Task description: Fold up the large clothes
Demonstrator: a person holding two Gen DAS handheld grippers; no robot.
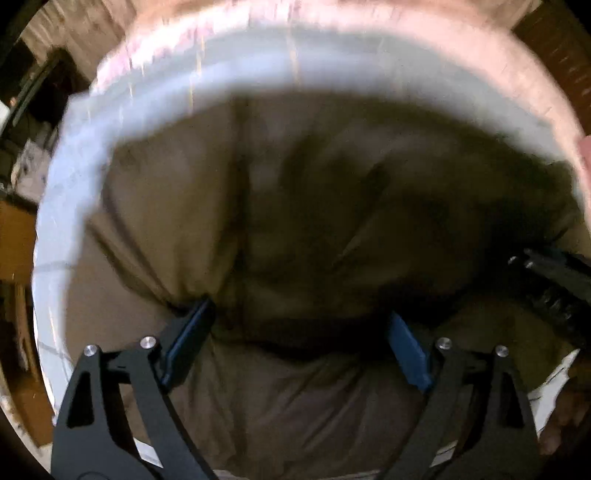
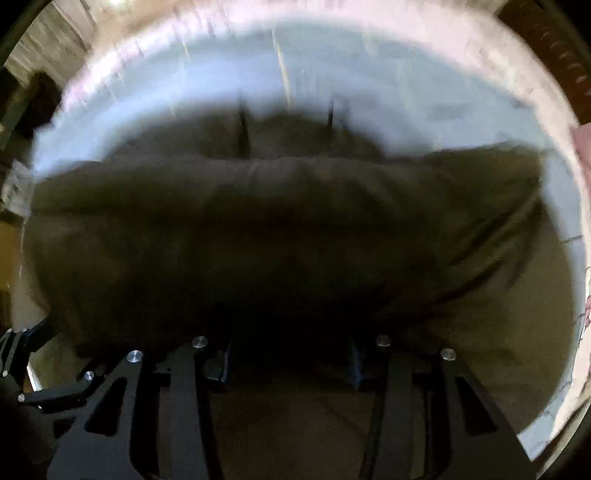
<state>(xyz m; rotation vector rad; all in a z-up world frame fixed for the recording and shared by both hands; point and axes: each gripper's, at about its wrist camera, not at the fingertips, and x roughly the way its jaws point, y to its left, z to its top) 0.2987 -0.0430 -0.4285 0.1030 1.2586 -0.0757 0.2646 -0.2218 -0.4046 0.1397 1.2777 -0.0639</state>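
Note:
A large olive-brown garment (image 1: pixel 314 206) lies rumpled on a white sheet (image 1: pixel 74 177). My left gripper (image 1: pixel 299 321) points steeply down over it, jaws wide apart. Its blue pads (image 1: pixel 192 332) stand either side of a raised fold, and cloth puckers at the left pad's tip. My right gripper (image 1: pixel 546 280) shows at that view's right edge. In the right wrist view a thick dark roll of the garment (image 2: pixel 295 206) bulks up over the right gripper (image 2: pixel 288 354). Its fingers (image 2: pixel 221 362) are half apart and buried in the cloth, gripping a thick bunch. The left gripper (image 2: pixel 14 350) shows at lower left.
The white sheet (image 2: pixel 406 92) has a pinkish border (image 1: pixel 369 22) along the far side. Dark wooden furniture (image 1: pixel 22 236) stands off its left edge. Both views are blurred.

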